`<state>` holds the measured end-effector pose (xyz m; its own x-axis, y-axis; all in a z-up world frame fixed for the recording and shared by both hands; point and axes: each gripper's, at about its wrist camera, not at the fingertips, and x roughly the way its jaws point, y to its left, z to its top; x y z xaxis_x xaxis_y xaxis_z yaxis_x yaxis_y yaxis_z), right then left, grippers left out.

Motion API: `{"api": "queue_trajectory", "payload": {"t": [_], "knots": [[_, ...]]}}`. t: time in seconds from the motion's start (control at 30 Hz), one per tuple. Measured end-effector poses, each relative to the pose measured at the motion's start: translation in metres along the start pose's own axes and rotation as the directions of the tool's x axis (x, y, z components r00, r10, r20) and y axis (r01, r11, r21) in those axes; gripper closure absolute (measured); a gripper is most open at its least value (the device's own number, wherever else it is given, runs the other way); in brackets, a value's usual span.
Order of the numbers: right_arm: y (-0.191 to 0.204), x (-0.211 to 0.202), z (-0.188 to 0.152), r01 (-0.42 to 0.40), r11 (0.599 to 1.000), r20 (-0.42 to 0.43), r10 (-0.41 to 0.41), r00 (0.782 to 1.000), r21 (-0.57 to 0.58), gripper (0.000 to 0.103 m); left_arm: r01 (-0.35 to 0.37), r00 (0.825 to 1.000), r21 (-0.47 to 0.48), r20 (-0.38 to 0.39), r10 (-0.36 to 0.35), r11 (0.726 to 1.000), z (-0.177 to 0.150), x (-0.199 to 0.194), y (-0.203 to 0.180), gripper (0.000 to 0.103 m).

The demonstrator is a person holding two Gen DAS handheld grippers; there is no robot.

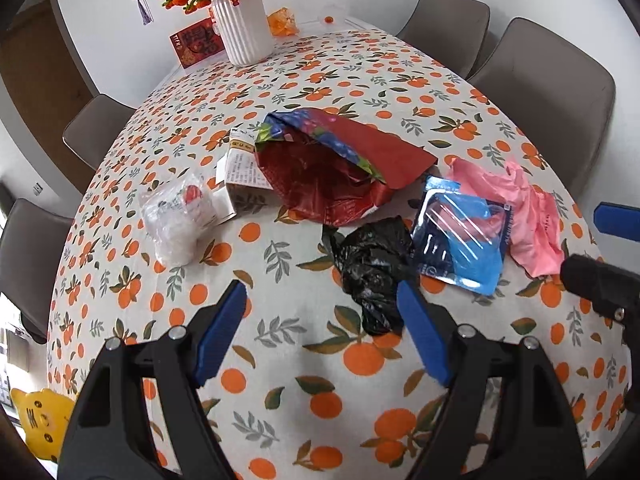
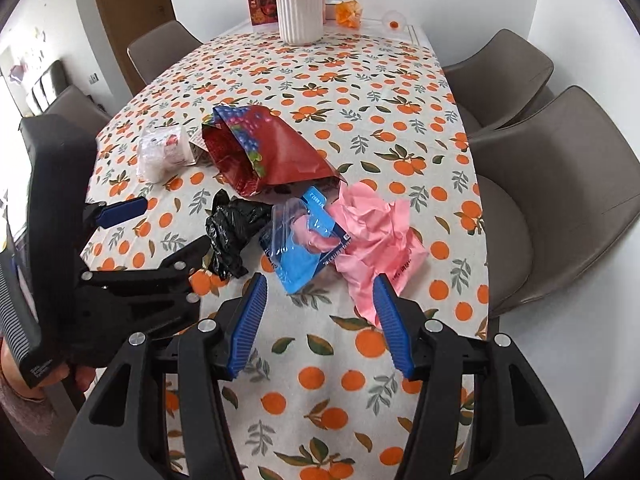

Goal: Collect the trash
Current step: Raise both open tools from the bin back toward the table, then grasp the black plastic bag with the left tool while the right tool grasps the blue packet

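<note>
Looking along my left claw (image 1: 320, 312), I see its jaws spread wide and empty above the desk (image 1: 280, 264), the crumpled black bag (image 1: 368, 272) just beyond its right finger, the blue packet (image 1: 460, 236) and pink bag (image 1: 532, 220) further right. From my right claw (image 2: 320, 304), partly open and holding nothing, the pink bag (image 2: 372, 236) lies just ahead, the red bag (image 2: 272, 148) behind it.

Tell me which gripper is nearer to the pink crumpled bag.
Right. The right gripper hangs just before the pink crumpled bag; the left gripper is farther, beside the black bag.
</note>
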<state>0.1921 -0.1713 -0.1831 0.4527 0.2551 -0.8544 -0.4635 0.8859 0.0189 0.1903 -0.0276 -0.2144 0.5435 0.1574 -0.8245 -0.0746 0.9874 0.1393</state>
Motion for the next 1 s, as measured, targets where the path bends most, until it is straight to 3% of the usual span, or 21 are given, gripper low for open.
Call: {"api": "queue_trajectory", "payload": {"t": [0.57,0.63,0.67,0.7,1.0], "knots": [[0.005,0.016,0.005,0.067,0.997,-0.034,-0.065,0.997,0.038,0.050,0.129,0.992,0.093,-0.013,-0.128,0.987,0.011,0.033,-0.013,0.023],[0.004,0.015,0.005,0.072,0.997,-0.034,-0.070,0.997,0.042,0.050,0.152,0.988,0.085,-0.020,-0.151,0.985,0.010,0.036,-0.012,0.039],[0.004,0.015,0.005,0.074,0.996,-0.036,-0.072,0.997,0.041,0.050,0.164,0.986,0.082,-0.037,-0.161,0.983,0.008,0.038,-0.012,0.060],[0.003,0.015,0.004,0.076,0.996,-0.037,-0.074,0.997,0.040,0.050,0.163,0.986,0.082,-0.060,-0.158,0.983,0.007,0.043,-0.013,0.069],[0.007,0.033,0.000,0.072,0.997,-0.056,-0.071,0.996,0.034,0.050,0.187,0.982,0.060,-0.048,-0.184,0.981,-0.001,0.040,0.000,0.083]]}}
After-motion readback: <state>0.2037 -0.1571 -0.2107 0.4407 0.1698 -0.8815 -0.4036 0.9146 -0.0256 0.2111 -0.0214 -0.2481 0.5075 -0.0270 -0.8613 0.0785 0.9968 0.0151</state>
